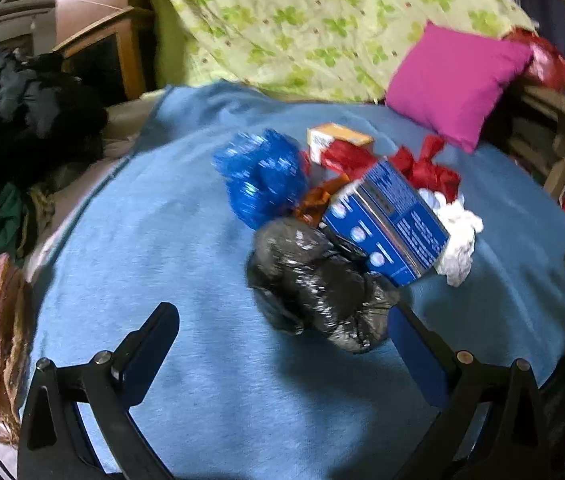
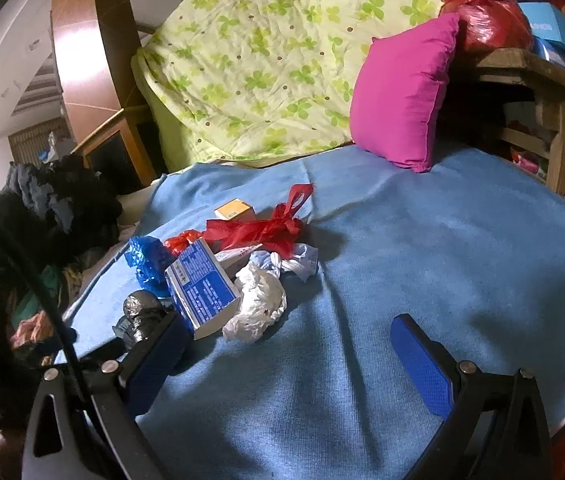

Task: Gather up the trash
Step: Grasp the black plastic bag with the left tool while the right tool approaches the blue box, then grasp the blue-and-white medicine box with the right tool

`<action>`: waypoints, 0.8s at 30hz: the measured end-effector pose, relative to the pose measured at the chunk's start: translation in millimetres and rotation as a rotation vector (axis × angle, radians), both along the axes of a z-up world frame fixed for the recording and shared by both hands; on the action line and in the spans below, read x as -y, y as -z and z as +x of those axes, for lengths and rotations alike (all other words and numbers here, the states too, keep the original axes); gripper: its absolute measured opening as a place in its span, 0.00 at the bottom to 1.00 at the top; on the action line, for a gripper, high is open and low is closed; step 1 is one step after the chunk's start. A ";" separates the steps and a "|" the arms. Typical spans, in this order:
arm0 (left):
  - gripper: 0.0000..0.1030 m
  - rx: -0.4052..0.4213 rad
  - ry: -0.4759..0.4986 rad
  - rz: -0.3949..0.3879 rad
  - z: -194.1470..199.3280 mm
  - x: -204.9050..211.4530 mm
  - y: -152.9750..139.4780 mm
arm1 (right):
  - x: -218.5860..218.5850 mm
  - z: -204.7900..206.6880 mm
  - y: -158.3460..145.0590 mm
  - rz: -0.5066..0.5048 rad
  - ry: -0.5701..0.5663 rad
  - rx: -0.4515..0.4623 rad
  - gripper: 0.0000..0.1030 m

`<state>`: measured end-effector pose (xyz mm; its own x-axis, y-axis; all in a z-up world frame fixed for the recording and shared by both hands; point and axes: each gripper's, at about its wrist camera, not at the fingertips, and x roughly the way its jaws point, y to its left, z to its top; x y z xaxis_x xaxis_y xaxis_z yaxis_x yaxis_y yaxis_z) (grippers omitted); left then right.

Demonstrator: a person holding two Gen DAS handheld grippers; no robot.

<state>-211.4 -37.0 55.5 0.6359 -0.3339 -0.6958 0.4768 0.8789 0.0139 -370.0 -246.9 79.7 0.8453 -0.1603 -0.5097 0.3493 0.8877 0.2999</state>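
**Trash heaped on the bed, both jaws wide and empty**

The left gripper [image 1: 282,320] hangs spread just short of the crumpled black bag [image 1: 314,284], nearest of the pile (blue box [image 1: 386,220], white wrapper [image 2: 256,304]) on the blue blanket [image 1: 162,240]; the right gripper [image 2: 282,344] is likewise spread.

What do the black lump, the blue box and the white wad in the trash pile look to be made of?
Black lump: thin plastic film, probably a bag; glossy, crinkled, with bright glints.
Blue box: likely printed cardboard; flat faces, sharp edges, small text, pale unprinted sides.
White wad: crumpled, faintly shiny; thin plastic or tissue, cannot tell which.
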 end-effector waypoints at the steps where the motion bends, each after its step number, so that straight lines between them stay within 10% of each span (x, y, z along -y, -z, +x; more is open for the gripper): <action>1: 1.00 -0.017 0.010 0.013 4.2 7.3 2.3 | 0.6 -0.2 0.4 0.006 -0.001 0.000 1.00; 9: 1.00 -0.047 -0.004 0.059 26.4 36.2 14.9 | 5.2 -2.4 1.4 0.040 0.006 0.007 1.00; 11: 0.81 -0.068 0.014 0.071 28.9 39.2 21.9 | 3.2 -1.5 1.6 0.032 0.005 0.002 1.00; 12: 0.48 -0.114 0.032 0.062 31.5 39.7 26.6 | 1.8 -0.7 1.8 0.024 0.004 -0.002 1.00; 13: 0.42 -0.142 0.035 0.052 33.7 38.4 28.8 | 0.1 0.1 1.8 0.014 0.003 -0.005 1.00; 24: 0.37 -0.036 -0.083 -0.091 24.5 -10.8 -2.2 | -10.6 21.3 6.1 -0.030 -0.052 -0.103 1.00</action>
<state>-186.9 -26.3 57.8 0.6387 -0.3446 -0.6880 0.4015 0.9120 -0.0840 -348.7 -236.3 73.6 0.7964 -0.1339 -0.5898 0.3300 0.9134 0.2382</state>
